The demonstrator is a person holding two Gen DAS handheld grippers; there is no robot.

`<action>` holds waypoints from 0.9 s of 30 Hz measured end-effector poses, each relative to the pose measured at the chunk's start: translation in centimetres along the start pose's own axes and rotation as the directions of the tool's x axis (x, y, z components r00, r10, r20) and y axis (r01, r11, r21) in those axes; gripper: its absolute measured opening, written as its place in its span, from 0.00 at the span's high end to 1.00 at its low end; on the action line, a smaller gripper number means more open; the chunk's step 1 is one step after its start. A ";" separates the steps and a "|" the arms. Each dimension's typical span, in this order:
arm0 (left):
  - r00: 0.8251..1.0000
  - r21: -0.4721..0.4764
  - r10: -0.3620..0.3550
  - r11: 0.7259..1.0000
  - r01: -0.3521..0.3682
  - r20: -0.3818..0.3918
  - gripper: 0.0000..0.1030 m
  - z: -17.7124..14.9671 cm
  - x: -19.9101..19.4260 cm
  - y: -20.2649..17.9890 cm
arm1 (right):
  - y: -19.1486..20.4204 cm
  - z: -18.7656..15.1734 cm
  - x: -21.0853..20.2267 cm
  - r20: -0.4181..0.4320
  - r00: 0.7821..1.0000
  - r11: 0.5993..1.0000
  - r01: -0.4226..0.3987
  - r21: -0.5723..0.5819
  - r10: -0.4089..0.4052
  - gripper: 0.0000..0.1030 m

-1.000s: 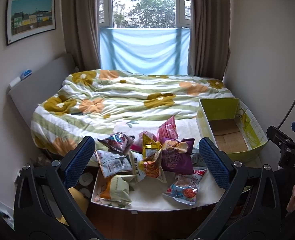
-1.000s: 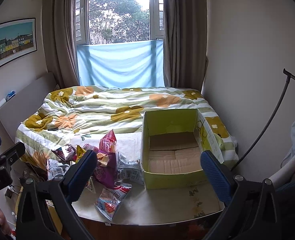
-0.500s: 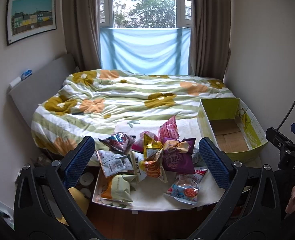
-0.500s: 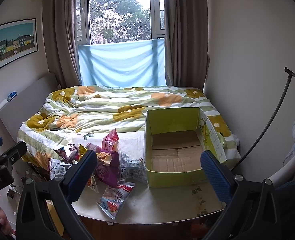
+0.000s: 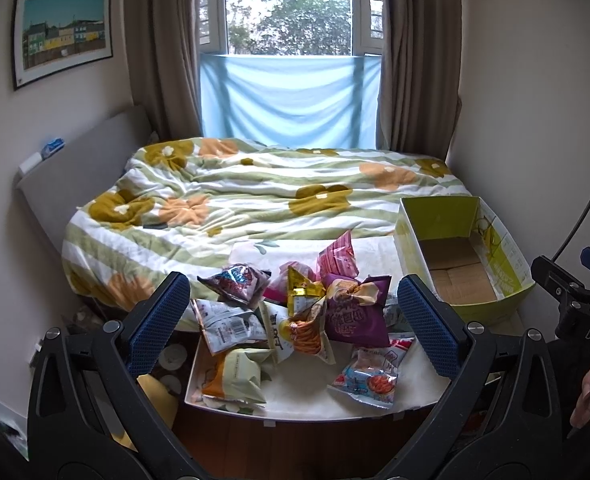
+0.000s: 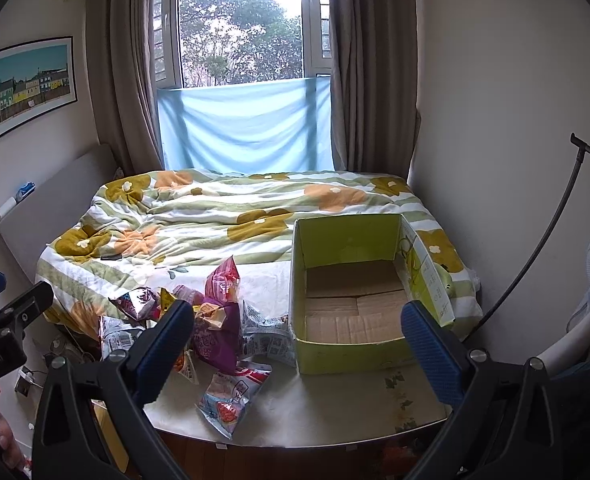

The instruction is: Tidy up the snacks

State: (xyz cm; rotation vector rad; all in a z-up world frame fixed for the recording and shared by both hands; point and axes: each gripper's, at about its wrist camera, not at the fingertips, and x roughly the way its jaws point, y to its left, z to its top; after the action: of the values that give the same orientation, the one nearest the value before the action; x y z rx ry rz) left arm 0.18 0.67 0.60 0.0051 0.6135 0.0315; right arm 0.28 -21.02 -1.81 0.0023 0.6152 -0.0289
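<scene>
Snack packets are lying in a loose heap [image 5: 295,320] on the white table [image 6: 335,408] at the foot of the bed [image 5: 275,200], and a green cardboard box [image 6: 351,300] is sitting open-topped just beside them, nothing inside but its bare cardboard floor. That looks like where the packets are meant to go. A purple bag [image 5: 355,316] is standing tallest in the heap, and a red-and-blue packet [image 6: 231,396] is lying apart near the table's front edge. The left gripper [image 5: 291,320] is hanging wide open over the heap, jaws touching nothing and gripping nothing. The right gripper [image 6: 299,348] is also gaping wide and empty, facing the box's near wall. Sorting, I'd judge, has not yet begun.
</scene>
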 end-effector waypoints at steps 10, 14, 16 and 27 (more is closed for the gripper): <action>1.000 -0.002 0.002 1.000 -0.002 -0.008 0.00 0.1 -0.1 0.0 | -0.1 0.0 0.1 -0.003 1.000 1.000 -0.004 0.000 0.004 0.00; 1.000 0.000 0.008 1.000 -0.008 -0.014 0.00 0.2 0.1 -0.3 | 0.3 -0.2 0.0 -0.005 1.000 1.000 -0.010 0.001 0.010 0.00; 1.000 0.001 0.012 1.000 -0.012 -0.020 0.00 0.1 0.3 -0.5 | 0.2 -0.1 0.0 -0.006 1.000 1.000 -0.010 0.001 0.010 0.00; 0.992 -0.021 0.085 0.996 -0.087 -0.096 0.00 -2.1 1.9 0.8 | -0.2 -0.5 1.7 -0.100 0.993 0.998 -0.060 0.002 0.060 0.00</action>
State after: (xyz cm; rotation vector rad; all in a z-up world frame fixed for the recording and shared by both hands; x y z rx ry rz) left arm 0.51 1.52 -2.25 0.0056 0.7081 0.1235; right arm 1.34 -21.27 -3.18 0.0213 0.7148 0.0303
